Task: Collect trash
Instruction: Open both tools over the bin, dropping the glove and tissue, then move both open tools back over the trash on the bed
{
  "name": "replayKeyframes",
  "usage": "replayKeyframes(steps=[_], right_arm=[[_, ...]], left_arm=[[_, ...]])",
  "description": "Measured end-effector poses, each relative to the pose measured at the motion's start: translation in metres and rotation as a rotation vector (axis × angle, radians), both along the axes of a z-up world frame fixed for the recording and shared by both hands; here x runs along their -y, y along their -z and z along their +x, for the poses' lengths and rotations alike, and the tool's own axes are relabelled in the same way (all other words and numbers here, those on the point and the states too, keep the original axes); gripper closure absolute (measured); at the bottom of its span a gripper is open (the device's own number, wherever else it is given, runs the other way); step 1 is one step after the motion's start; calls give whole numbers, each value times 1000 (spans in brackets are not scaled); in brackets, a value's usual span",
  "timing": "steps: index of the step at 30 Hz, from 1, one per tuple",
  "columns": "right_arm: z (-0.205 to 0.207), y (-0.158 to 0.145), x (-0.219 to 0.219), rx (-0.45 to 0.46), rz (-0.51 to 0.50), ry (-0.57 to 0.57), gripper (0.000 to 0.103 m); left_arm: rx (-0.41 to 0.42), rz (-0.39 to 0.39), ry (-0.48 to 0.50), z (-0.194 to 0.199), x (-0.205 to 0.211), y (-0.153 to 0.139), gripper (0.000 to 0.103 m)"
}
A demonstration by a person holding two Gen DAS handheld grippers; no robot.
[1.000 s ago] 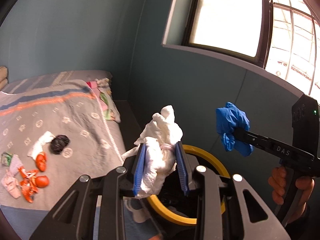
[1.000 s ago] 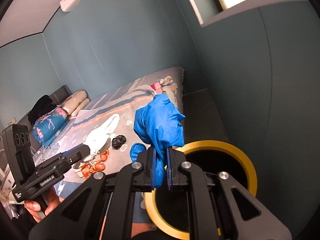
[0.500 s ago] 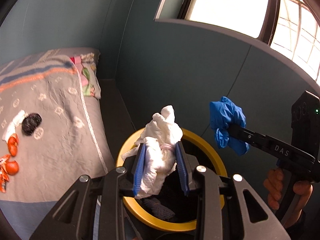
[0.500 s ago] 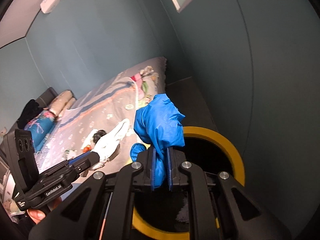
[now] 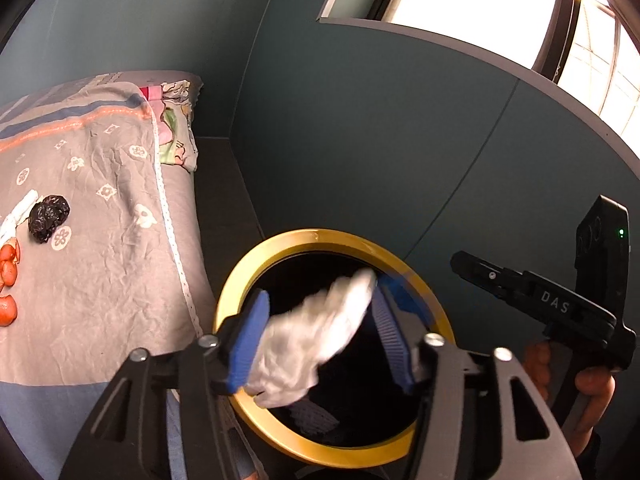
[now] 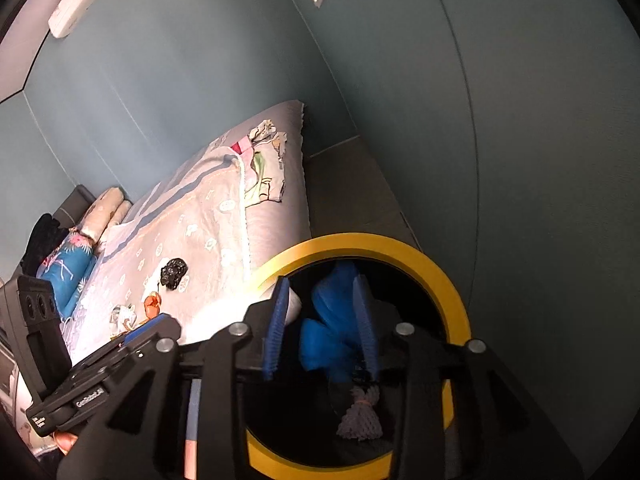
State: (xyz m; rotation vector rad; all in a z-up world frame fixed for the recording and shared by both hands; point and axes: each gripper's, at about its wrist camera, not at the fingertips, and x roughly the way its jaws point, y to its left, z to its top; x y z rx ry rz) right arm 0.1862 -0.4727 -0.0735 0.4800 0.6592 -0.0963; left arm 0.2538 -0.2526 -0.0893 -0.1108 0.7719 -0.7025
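Over a round bin (image 5: 320, 240) with a glossy yellow rim and a black inside, both hand-held grippers have just been opening. The left gripper (image 5: 320, 336) stands with its ribbed blue pads apart — a crumpled white tissue (image 5: 304, 348), blurred, lies loose between them above the bin's mouth, touching the left pad and, as far as the blur shows, free of the right one. The right gripper (image 6: 320, 324) has its pads parted too, with a wrinkled blue glove (image 6: 332, 332) between them inside the rim; whether it still clings to a pad cannot be told. A grey netted scrap (image 6: 360, 416) lies at the bin's bottom. Beside the bin, a bed (image 5: 100, 280) under a creased grey cover with white flower prints holds more litter — a shiny black crumpled wad (image 5: 49, 218) and orange peel pieces (image 5: 8, 280). The walls are smooth teal panels.
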Motion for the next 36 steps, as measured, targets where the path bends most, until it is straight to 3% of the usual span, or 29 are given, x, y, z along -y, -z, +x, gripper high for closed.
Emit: replayKeyframes(steps=[2, 5, 11, 21, 36], right_arm=[[-1, 1, 0, 0, 1, 14, 66], [-4, 2, -1, 2, 11, 22, 58], [-10, -5, -7, 24, -19, 24, 43], [-2, -20, -35, 58, -40, -30, 29], [26, -48, -124, 82, -96, -211, 28]], left_arm=[[7, -6, -18, 0, -5, -2, 36], [12, -24, -41, 1, -15, -6, 27], [53, -15, -104, -1, -37, -17, 17], [133, 12, -228, -1, -94, -37, 12], [195, 45, -387, 1, -191, -58, 11]])
